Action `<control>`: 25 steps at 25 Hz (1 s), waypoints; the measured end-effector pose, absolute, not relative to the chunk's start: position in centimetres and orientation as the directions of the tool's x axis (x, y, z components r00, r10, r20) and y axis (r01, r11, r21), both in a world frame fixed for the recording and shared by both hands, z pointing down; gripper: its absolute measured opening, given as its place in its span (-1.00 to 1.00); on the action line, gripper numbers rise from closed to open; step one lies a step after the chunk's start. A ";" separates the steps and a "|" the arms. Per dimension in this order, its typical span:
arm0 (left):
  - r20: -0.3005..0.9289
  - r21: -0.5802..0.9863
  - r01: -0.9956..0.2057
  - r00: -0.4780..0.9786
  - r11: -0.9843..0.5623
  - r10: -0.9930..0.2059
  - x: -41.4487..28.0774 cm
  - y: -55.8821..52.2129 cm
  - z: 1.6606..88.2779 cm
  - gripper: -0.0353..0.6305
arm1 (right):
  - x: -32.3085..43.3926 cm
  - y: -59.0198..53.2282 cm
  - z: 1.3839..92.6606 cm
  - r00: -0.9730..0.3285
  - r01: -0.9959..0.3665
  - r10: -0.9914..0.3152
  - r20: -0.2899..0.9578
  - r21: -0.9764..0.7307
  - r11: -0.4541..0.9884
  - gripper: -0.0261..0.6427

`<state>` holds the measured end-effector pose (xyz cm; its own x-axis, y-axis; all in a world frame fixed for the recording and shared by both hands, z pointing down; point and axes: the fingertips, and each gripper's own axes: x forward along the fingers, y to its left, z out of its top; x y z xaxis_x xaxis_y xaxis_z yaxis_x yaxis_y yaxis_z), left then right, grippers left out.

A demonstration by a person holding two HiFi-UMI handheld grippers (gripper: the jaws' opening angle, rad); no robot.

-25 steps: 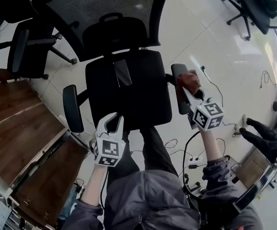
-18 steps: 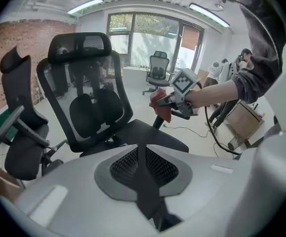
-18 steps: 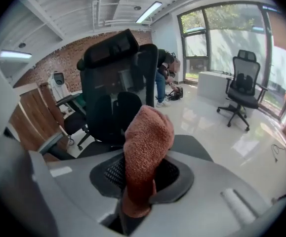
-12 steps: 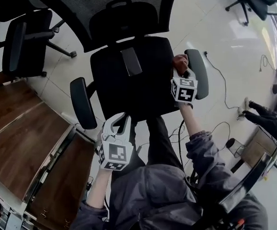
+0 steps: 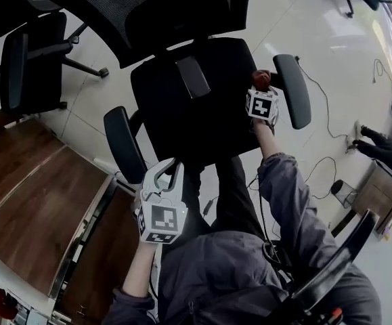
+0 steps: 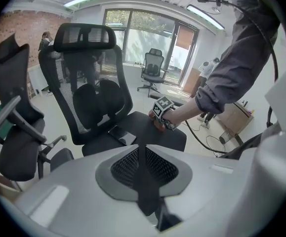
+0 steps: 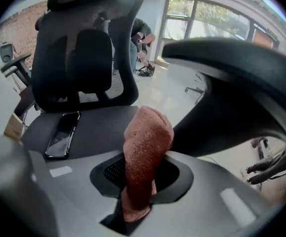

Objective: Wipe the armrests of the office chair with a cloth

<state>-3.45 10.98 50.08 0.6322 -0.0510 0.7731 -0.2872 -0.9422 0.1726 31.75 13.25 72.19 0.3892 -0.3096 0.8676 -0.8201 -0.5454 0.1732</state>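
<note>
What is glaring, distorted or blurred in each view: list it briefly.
Head view: the pale floor glares, while the black chair seat swallows detail. Left gripper view: fisheye bending, dark corners, windows blown bright. Right gripper view: the cloth reads sharp, the armrest looms dark and featureless.

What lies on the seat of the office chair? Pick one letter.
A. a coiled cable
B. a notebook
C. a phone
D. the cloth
C: a dark phone lies flat on the seat, while the cloth is clamped in the right gripper beside the armrest.
</note>
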 end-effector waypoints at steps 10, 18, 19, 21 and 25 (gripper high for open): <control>0.766 0.197 -0.241 0.643 -0.950 -0.004 -2.5 11.1 49.5 -0.73 | 29.3 12.2 62.4 0.405 -0.823 -0.517 0.754 0.054 -0.566 -0.66; 0.746 0.217 -0.250 0.666 -0.944 -0.005 -0.6 10.8 49.1 -0.73 | 30.7 12.7 64.3 0.396 -0.831 -0.501 0.769 0.068 -0.552 -0.66; 0.748 0.219 -0.254 0.663 -0.942 -0.005 -0.6 10.8 49.2 -0.73 | 30.6 12.3 65.4 0.389 -0.842 -0.494 0.777 0.082 -0.534 -0.66; 0.756 0.224 -0.261 0.655 -0.939 -0.002 -0.6 11.1 49.4 -0.74 | 30.5 12.0 67.5 0.381 -0.849 -0.464 0.799 0.103 -0.519 -0.66; 0.763 0.226 -0.261 0.647 -0.939 0.004 0.1 11.9 49.4 -0.74 | 31.8 13.4 71.1 0.380 -0.831 -0.371 0.847 0.138 -0.538 -0.66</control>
<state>0.13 11.89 49.39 0.6467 0.0043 0.7627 -0.2607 -0.9385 0.2263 31.76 13.45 71.13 0.3802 -0.3707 0.8473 -0.8314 -0.5383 0.1376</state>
